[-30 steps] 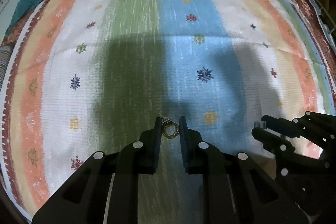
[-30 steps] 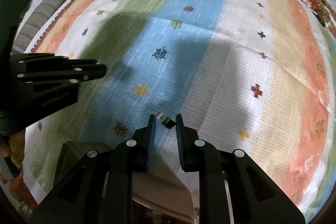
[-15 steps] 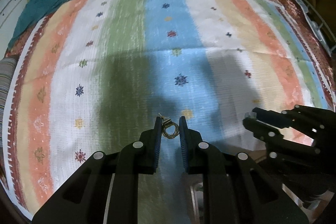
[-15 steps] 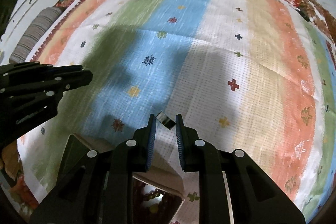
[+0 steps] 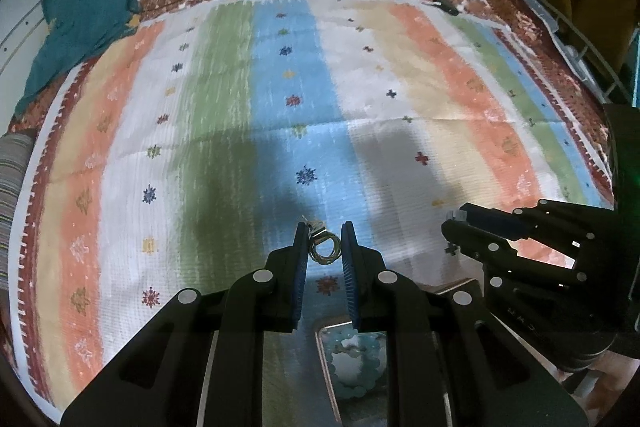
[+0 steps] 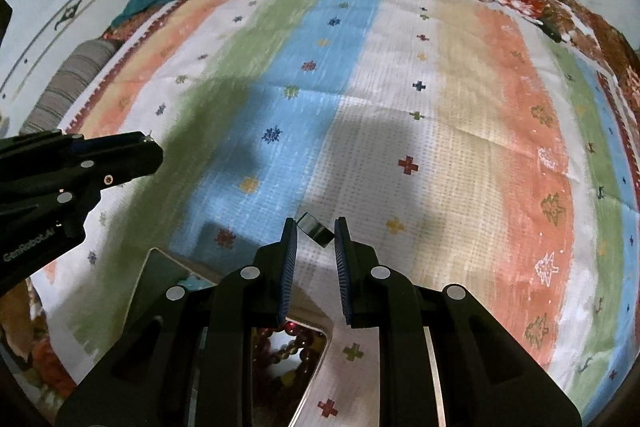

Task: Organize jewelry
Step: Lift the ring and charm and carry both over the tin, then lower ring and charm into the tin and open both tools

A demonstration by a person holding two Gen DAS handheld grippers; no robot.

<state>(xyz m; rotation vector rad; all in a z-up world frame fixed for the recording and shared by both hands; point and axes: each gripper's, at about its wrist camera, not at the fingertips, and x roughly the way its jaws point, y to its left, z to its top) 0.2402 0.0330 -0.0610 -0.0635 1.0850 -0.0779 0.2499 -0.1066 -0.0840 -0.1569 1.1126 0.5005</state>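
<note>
Hiding tray (image 5: 326, 355) contents: left tongs (image 5: 325, 247).

White letters ran along the side of the left gripper (image 6: 150, 155), in the right wrist view. They seemed to spell "GenRobot.AI". A few pale letters also stood on the side of the right gripper (image 5: 450, 223), in the left wrist view, but they were too small to read.

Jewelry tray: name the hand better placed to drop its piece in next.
Probably left. Its tongs grip coiled rings above the tray compartment holding a pale beaded bracelet. The right tongs hold a dark piece beyond the tray's rim.
</note>
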